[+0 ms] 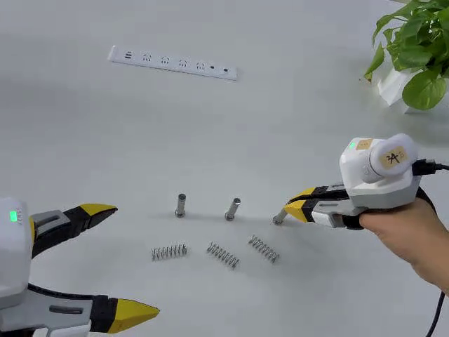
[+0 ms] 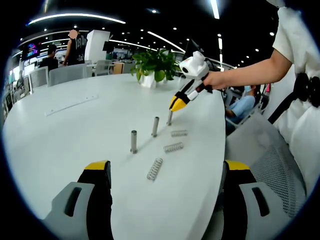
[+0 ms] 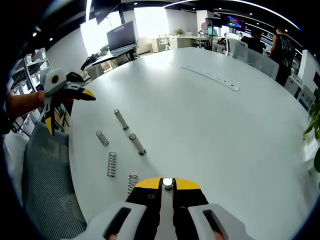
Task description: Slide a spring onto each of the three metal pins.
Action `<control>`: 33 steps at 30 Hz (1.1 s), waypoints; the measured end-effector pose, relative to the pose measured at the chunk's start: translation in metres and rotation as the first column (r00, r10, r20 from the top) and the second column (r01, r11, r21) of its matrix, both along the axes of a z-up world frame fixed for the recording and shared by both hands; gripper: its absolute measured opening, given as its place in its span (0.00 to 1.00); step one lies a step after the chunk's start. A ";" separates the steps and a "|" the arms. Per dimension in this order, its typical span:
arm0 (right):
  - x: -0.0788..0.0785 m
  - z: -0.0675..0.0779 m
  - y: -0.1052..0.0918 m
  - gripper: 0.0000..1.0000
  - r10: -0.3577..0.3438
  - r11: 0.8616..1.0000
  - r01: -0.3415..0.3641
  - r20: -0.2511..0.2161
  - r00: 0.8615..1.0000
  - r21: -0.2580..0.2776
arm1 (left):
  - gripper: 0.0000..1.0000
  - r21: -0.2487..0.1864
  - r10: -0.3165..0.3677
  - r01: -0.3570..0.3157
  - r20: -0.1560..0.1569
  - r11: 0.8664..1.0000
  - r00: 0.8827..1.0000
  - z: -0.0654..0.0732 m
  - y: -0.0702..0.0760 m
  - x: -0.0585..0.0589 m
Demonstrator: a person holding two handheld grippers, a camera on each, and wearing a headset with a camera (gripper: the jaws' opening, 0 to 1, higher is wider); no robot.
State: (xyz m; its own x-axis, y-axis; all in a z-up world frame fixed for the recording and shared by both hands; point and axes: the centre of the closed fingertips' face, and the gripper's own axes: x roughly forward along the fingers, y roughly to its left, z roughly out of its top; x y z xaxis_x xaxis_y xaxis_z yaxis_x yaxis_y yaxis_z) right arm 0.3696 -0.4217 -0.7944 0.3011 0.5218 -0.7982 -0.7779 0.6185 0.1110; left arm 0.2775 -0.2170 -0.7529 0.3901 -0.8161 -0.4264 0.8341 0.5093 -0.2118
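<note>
Clamping rightmost pin [image 1: 279, 219] in right tool [image 1: 293, 208], left tool [image 1: 133, 258] spread apart near springs [image 1: 222, 255].

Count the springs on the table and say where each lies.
3, in a row in front of the pins: left spring, middle spring, right spring near the right gripper.

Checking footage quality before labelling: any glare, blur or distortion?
Head view: soft even light, faint shadows, pins and springs sharp. Left gripper view: fisheye curves the table. Right gripper view: background overexposed at top; gripped pin sharp.
</note>
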 end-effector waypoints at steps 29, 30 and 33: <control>-0.001 0.000 0.005 0.09 0.009 1.000 -0.009 0.000 1.000 0.018 | 0.91 -0.006 0.005 -0.005 0.000 1.000 1.000 0.000 -0.001 0.000; -0.001 0.000 0.005 0.09 0.008 1.000 -0.008 0.000 1.000 0.018 | 0.90 -0.006 0.005 -0.005 0.001 1.000 1.000 0.000 -0.001 0.000; -0.001 0.001 0.005 0.11 0.005 1.000 -0.006 0.003 1.000 0.020 | 0.91 -0.006 0.004 -0.004 0.002 1.000 1.000 0.001 -0.001 0.000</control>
State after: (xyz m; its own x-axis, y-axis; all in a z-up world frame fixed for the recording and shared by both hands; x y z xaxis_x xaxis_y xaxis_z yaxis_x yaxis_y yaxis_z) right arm 0.3686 -0.4169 -0.7938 0.3003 0.5397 -0.7865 -0.7816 0.6118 0.1214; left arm 0.2778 -0.2179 -0.7524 0.3946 -0.8169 -0.4207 0.8323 0.5117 -0.2130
